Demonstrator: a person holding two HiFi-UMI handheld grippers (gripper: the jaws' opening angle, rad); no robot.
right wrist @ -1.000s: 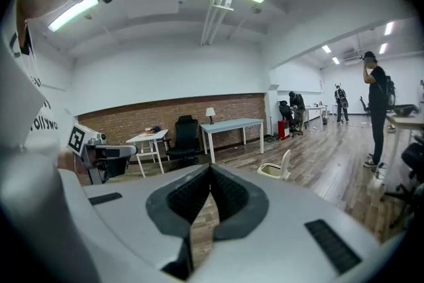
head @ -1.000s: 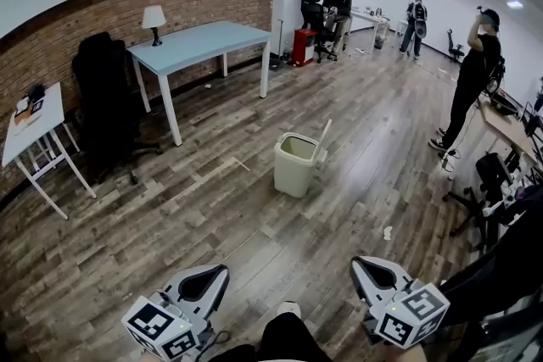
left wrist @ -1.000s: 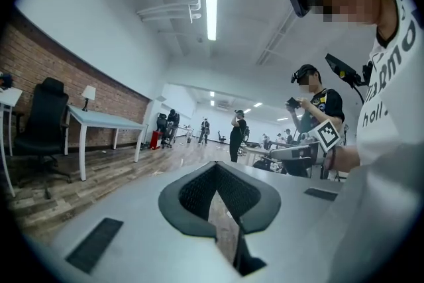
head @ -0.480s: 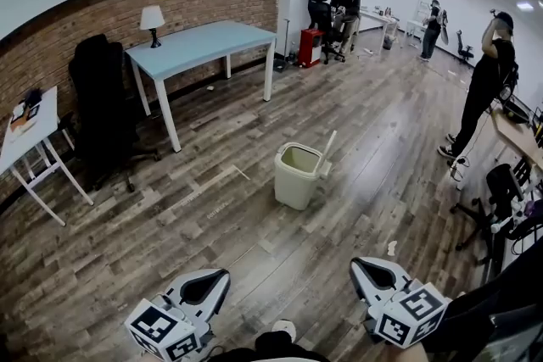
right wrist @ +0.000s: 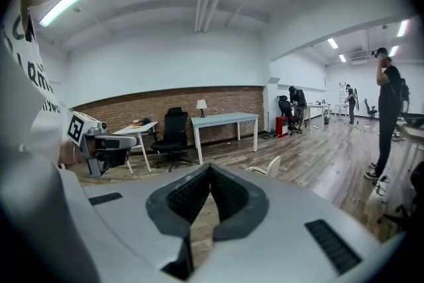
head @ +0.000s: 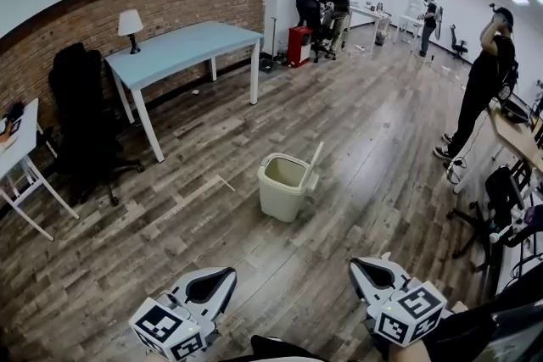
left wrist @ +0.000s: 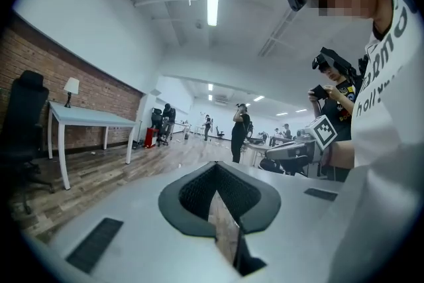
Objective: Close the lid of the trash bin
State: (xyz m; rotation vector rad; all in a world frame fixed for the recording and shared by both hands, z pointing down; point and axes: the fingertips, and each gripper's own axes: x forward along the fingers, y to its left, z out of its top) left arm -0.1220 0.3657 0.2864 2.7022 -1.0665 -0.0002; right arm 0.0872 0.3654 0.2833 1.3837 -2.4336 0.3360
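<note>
Two jaws pressed together and empty on the left hand-held gripper (head: 222,274), the same on the right hand-held gripper (head: 358,265), both well apart from the cream trash bin (head: 281,192) on the wood floor (head: 382,140) ahead, its lid (head: 313,164) standing up on the right side

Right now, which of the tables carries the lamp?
The light blue table along the brick wall; the lamp stands at its left end. The small white table beside it holds no lamp.
</note>
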